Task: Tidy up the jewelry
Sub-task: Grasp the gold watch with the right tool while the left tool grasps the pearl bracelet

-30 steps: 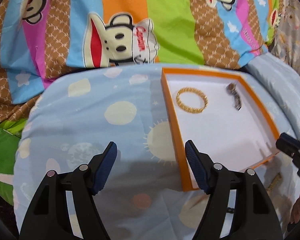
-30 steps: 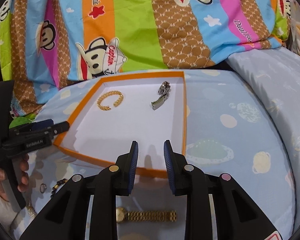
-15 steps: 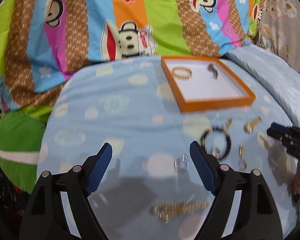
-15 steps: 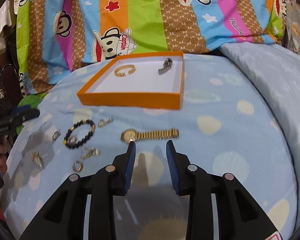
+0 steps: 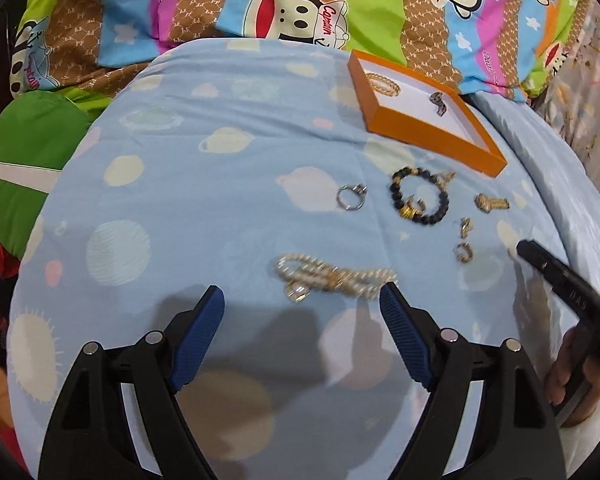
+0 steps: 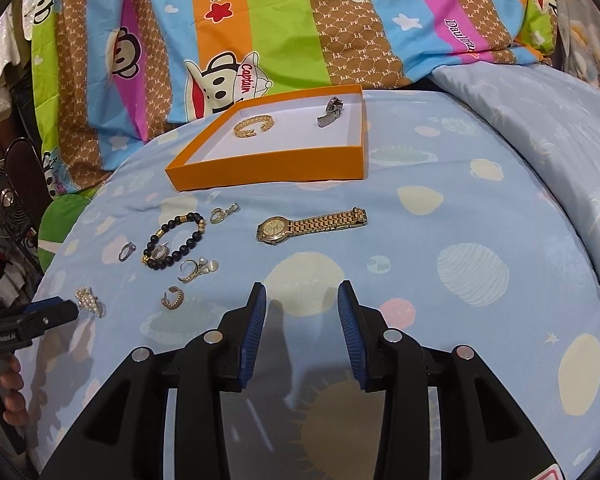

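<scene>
An orange tray [image 6: 268, 166] [image 5: 432, 136] holds a gold bangle [image 6: 254, 126] and a silver clasp piece [image 6: 330, 112]. On the blue bedspread lie a gold watch [image 6: 310, 224], a black bead bracelet [image 6: 176, 240] [image 5: 418, 196], a silver ring [image 5: 351, 197], small gold earrings [image 6: 173, 298] and a pearl bracelet [image 5: 334, 276]. My left gripper [image 5: 302, 304] is open and empty, just short of the pearl bracelet. My right gripper [image 6: 302, 304] is open and empty, short of the watch.
A striped monkey-print quilt [image 6: 280, 28] is bunched behind the tray. A green cushion [image 5: 24, 152] lies at the left. A small fan [image 6: 4, 200] stands off the bed's left edge. The bed slopes away at the right.
Both grippers have drawn back from the tray toward me. The loose jewelry has come into view. The right jaws have opened wider.
</scene>
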